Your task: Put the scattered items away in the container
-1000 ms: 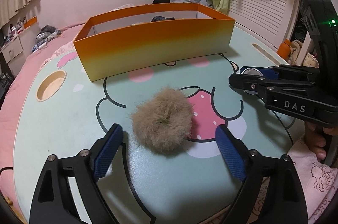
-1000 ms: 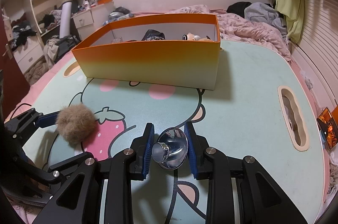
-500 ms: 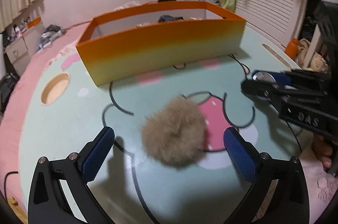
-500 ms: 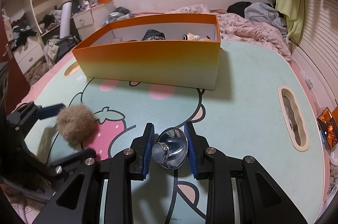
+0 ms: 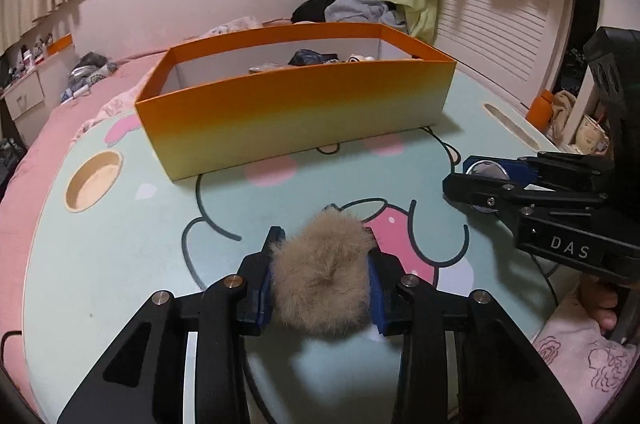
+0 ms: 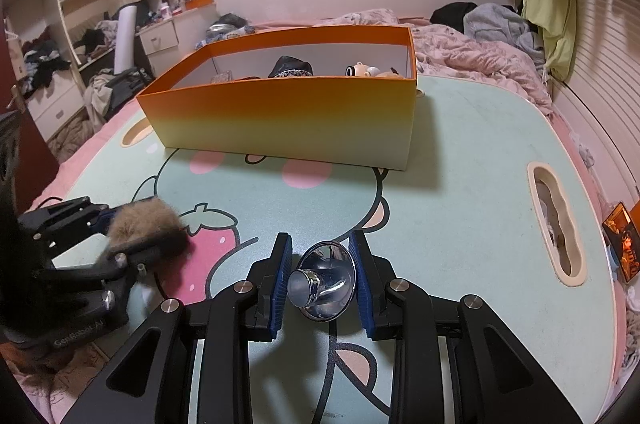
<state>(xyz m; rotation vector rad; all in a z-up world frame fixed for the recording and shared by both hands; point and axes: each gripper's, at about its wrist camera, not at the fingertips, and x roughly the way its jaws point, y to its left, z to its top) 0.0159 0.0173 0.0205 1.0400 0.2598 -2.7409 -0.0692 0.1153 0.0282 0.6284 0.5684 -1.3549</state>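
Observation:
My left gripper is shut on a tan fluffy scrunchie low over the mint cartoon table. It also shows at the left of the right wrist view. My right gripper is shut on a shiny chrome funnel-shaped piece just above the table; it shows at the right of the left wrist view. The orange-to-yellow box stands beyond both grippers and holds several small items.
The table has a round cup hole at the left and a slot handle at the right. A pink bed with clothes lies behind the box. Drawers and clutter stand at the far left.
My left gripper closed from wide open onto the scrunchie, which was lying loose on the table. My right gripper kept still, holding the chrome piece.

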